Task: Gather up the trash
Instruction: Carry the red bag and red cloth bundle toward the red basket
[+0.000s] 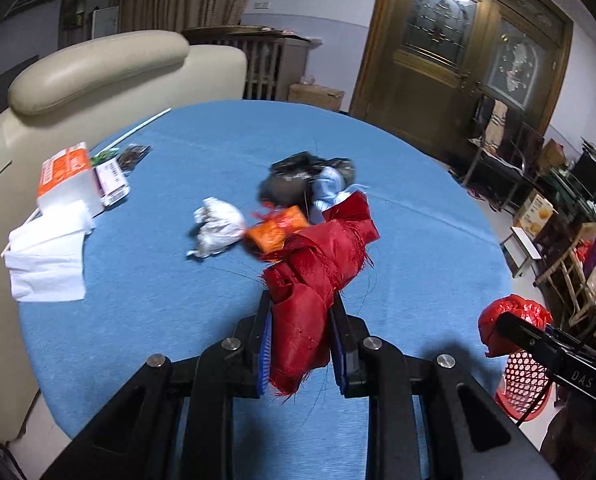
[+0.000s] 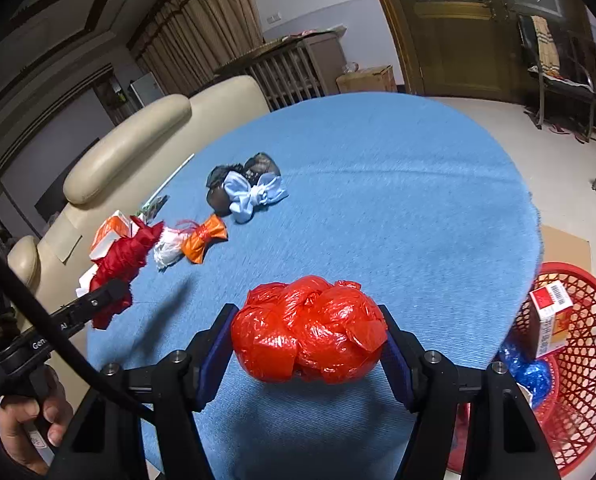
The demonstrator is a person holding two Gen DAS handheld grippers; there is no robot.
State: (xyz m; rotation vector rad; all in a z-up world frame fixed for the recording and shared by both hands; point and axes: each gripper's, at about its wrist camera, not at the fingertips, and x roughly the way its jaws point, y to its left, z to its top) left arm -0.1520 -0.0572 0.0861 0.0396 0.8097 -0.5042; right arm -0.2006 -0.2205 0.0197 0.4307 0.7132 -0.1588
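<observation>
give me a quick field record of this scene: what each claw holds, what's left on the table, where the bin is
left claw: shut on red cloth
right claw: shut on red plastic bag
table: blue cover; white wad, orange wrapper, dark and pale blue bundle, tissues
basket: red, on floor right of table, holds a carton and blue bag

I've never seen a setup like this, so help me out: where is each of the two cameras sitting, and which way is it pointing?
Left wrist: sits on the left gripper, looking forward over the blue table; its fingers clamp a red cloth.
Right wrist: sits on the right gripper, looking across the table toward the sofa; its fingers hold a red plastic bag ball, and a hand shows.
Shared: table, cloth, red basket, orange wrapper.
</observation>
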